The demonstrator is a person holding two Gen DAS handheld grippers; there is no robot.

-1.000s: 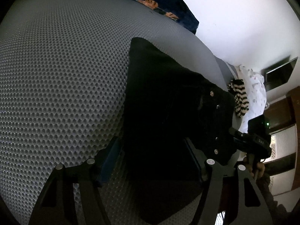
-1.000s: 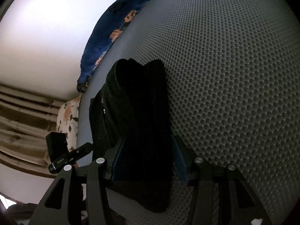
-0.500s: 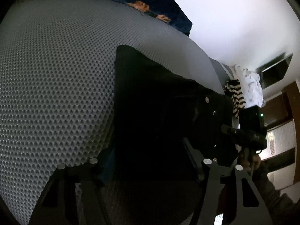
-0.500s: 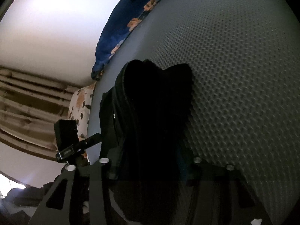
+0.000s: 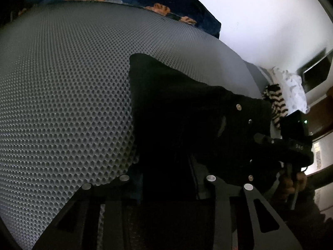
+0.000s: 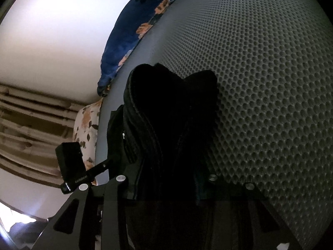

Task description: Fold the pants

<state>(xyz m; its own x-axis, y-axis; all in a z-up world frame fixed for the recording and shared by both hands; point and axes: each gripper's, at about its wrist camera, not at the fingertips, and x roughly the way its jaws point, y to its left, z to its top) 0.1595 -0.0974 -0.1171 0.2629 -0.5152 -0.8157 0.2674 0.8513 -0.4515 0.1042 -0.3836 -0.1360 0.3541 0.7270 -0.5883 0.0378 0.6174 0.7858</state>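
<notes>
Now both closing grippers, left [image 5: 166,179] and right [image 6: 166,179], have the black pants [image 5: 177,108] between their jaws.

Black pants [image 5: 177,108], grey honeycomb mat [image 5: 62,93]

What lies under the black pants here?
Grey dimpled mattress shows all around the black pants, so they rest on it. Whatever lies directly beneath the fabric is covered.

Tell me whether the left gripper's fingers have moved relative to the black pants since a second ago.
Yes. The left gripper is closing: its fingers have drawn inward around the black pants, which lie on the grey mesh mat.
</notes>
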